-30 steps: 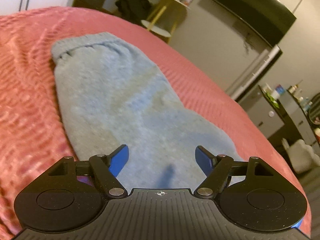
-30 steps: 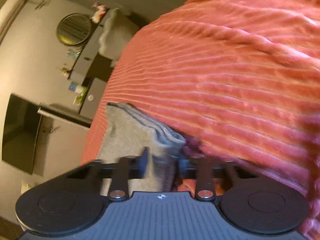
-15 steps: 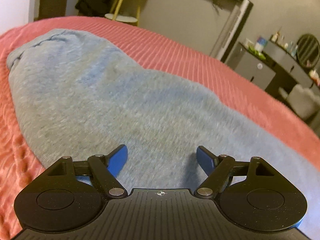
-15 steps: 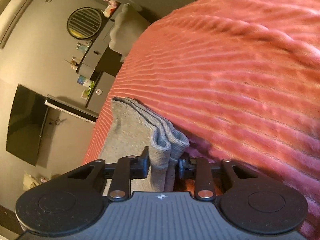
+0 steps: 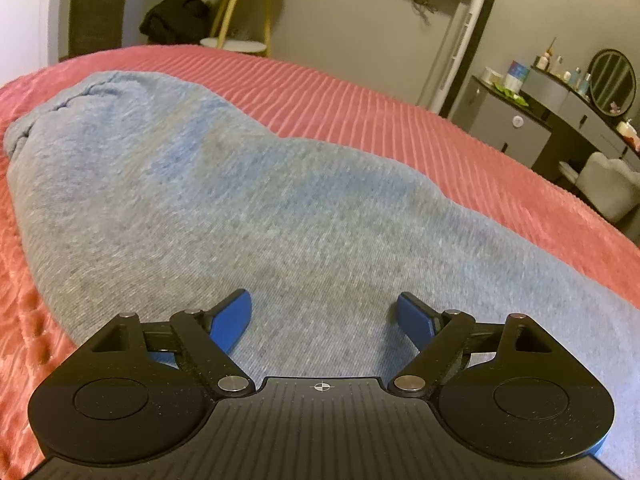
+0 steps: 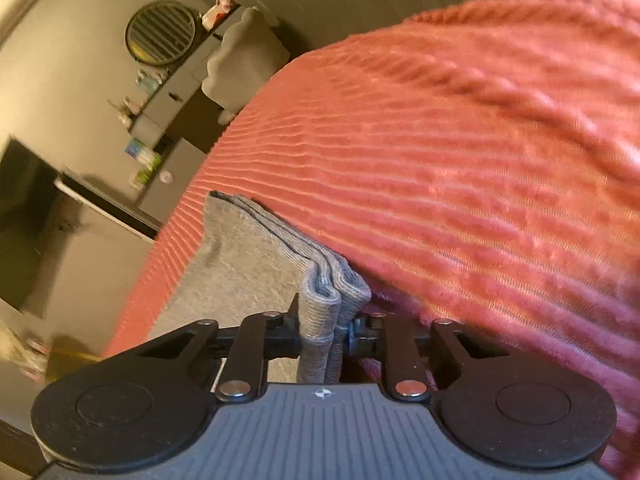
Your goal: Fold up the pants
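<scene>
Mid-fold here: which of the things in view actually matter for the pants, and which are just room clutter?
Job:
grey pants
cuff end, pinched in the right gripper
left gripper, open over the pants
red bedspread

Clutter:
yellow side table
round mirror
dresser

The pants (image 5: 248, 200) are heathered light grey with a faint bluish cast, finely flecked; in the right wrist view their ribbed cuffs (image 6: 320, 280) show narrow grey ridges. The bedspread (image 5: 400, 120) is coral red with raised parallel ribs, crossing the upper right of the left wrist view. The left gripper (image 5: 324, 312) is matte black with bright blue fingers (image 5: 230, 322); the right gripper (image 6: 322, 328) is black as well. At the upper left stands a yellow-legged side table (image 5: 240, 12) beside a black heap of cloth (image 5: 176, 18). The wall (image 5: 352, 24) is grey, and at the right a round mirror (image 5: 612, 82) has a black frame.
</scene>
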Demonstrator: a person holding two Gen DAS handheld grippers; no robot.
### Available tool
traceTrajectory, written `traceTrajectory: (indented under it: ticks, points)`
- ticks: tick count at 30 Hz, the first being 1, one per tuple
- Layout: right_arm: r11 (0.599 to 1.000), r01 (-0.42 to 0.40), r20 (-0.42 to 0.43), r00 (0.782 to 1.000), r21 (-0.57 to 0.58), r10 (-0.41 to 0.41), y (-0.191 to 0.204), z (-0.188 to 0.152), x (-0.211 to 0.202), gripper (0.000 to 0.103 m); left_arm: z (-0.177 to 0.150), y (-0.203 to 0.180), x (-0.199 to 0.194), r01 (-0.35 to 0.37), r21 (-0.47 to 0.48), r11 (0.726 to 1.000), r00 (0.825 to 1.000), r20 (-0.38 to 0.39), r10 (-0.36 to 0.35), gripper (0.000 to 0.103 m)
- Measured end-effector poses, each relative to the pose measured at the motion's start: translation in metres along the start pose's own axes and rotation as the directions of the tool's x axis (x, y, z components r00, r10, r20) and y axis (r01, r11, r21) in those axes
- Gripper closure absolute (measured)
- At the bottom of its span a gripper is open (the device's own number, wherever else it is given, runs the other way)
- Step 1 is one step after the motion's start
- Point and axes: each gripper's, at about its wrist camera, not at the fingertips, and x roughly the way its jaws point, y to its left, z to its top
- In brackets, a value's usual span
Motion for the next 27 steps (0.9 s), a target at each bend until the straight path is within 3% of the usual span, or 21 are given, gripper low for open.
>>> traceTrajectory:
  ticks: [3,5,7,9,13,15,16,19,21,22,23,25,26,27]
  points:
    - [0.984,0.103,0.048,0.994,-0.144,-0.097,0.039,-0.001,-0.012,0.088,0.001,0.004,-0.001,0.018,-0.016,1.000,1.000,0.002,-0.018,0.017]
    - [0.945,0.136,0.118,0.987,-0.298,-0.105,0.084,-0.006,-0.028,0.089,0.001,0.006,-0.003,0.030,-0.037,0.999,1.000,0.006,-0.030,0.017]
    - [0.839,0.136,0.186,0.982,-0.527,-0.042,0.147,-0.025,-0.046,0.089,0.002,0.010,-0.006,0.050,-0.067,0.996,0.999,0.017,-0.049,0.017]
    - [0.723,0.056,0.158,0.985,-0.688,0.073,0.201,-0.054,-0.060,0.089,0.003,0.014,-0.010,0.077,-0.101,0.992,0.997,0.028,-0.075,0.017]
    - [0.450,-0.125,-0.031,0.977,-0.884,0.210,0.273,-0.145,-0.063,0.089,0.004,0.021,-0.017,0.119,-0.149,0.982,0.993,0.037,-0.115,0.019]
    - [0.355,-0.224,-0.156,0.965,-0.908,0.210,0.283,-0.193,-0.050,0.088,0.003,0.022,-0.019,0.129,-0.155,0.979,0.992,0.035,-0.125,0.020]
    - [0.333,-0.270,-0.218,0.958,-0.904,0.185,0.284,-0.215,-0.041,0.088,0.003,0.022,-0.019,0.136,-0.156,0.978,0.991,0.033,-0.133,0.020]
    - [0.317,-0.381,-0.378,0.923,-0.868,0.073,0.273,-0.266,-0.012,0.085,0.003,0.022,-0.019,0.161,-0.151,0.975,0.987,0.025,-0.159,0.020]
    - [0.324,-0.396,-0.418,0.909,-0.859,0.002,0.267,-0.277,-0.004,0.080,0.003,0.020,-0.017,0.177,-0.142,0.974,0.984,0.019,-0.176,0.020]
    - [0.351,-0.414,-0.434,0.900,-0.840,0.023,0.265,-0.270,-0.007,0.078,0.003,0.017,-0.015,0.185,-0.129,0.974,0.983,0.014,-0.185,0.020]
    - [0.394,-0.456,-0.474,0.879,-0.798,0.055,0.265,-0.259,-0.009,0.076,0.003,0.015,-0.014,0.190,-0.116,0.975,0.982,0.010,-0.190,0.020]
    - [0.489,-0.546,-0.578,0.810,-0.681,0.100,0.257,-0.237,-0.008,0.068,0.002,0.008,-0.012,0.207,-0.086,0.975,0.978,0.000,-0.208,0.021]
    - [0.520,-0.559,-0.602,0.792,-0.646,0.102,0.251,-0.230,-0.006,0.062,0.001,0.005,-0.012,0.218,-0.069,0.974,0.976,-0.006,-0.219,0.021]
    - [0.575,-0.564,-0.617,0.777,-0.593,0.125,0.241,-0.221,-0.005,0.060,0.001,0.000,-0.012,0.236,-0.046,0.971,0.972,-0.013,-0.237,0.021]
